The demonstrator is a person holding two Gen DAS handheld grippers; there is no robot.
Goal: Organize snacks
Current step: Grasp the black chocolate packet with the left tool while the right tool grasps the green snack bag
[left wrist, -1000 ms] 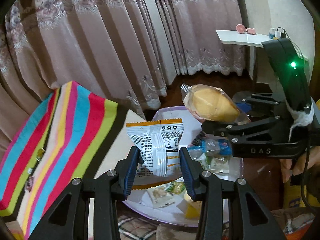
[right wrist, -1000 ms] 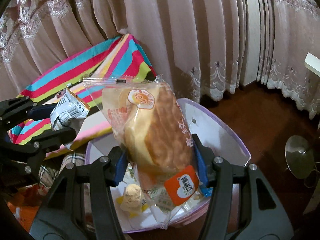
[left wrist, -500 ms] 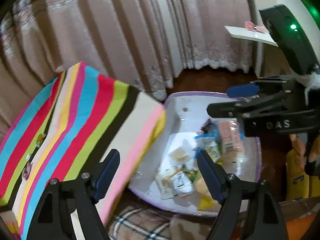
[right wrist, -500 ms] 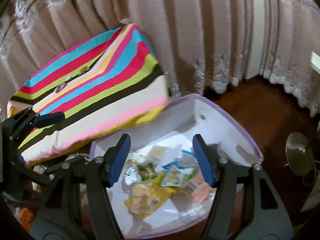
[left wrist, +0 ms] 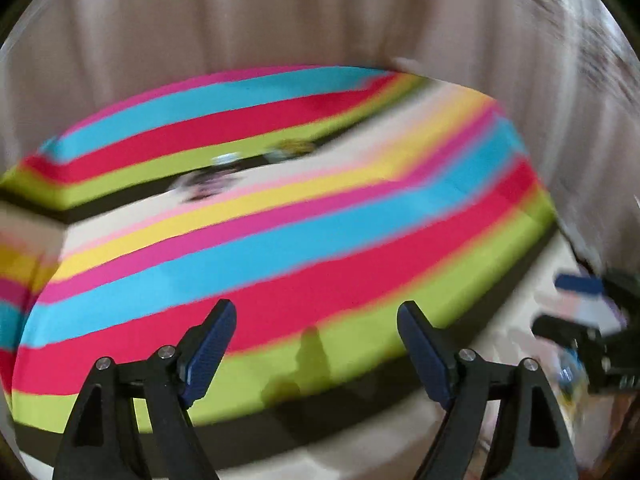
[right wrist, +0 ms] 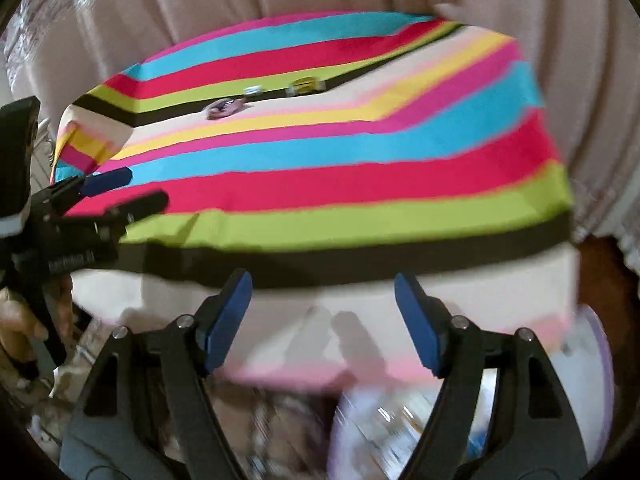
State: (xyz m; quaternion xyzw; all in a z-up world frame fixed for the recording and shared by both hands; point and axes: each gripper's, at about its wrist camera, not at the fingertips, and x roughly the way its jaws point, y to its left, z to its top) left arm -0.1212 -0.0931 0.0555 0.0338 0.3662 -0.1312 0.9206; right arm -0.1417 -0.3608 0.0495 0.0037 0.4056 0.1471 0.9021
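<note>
Striped cloth (left wrist: pixel 280 248) now fills both views; a second ago each gripper held a snack over the tray. Left gripper (left wrist: pixel 316 340) empty, jaws apart. Right gripper (right wrist: pixel 322 316) empty, jaws opening. Both drops look done. Tray (right wrist: pixel 592 364) at 5 o'clock in right view; three snacks (right wrist: pixel 226 107) at 11 on the cloth, likely next.

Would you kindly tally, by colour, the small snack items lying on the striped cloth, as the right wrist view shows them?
Pinkish-purple packet: 1
Small white and blue item: 1
Yellow packet: 1
Total: 3, all lying near the far side of the striped cloth. They are too blurred to read any labels.
</note>
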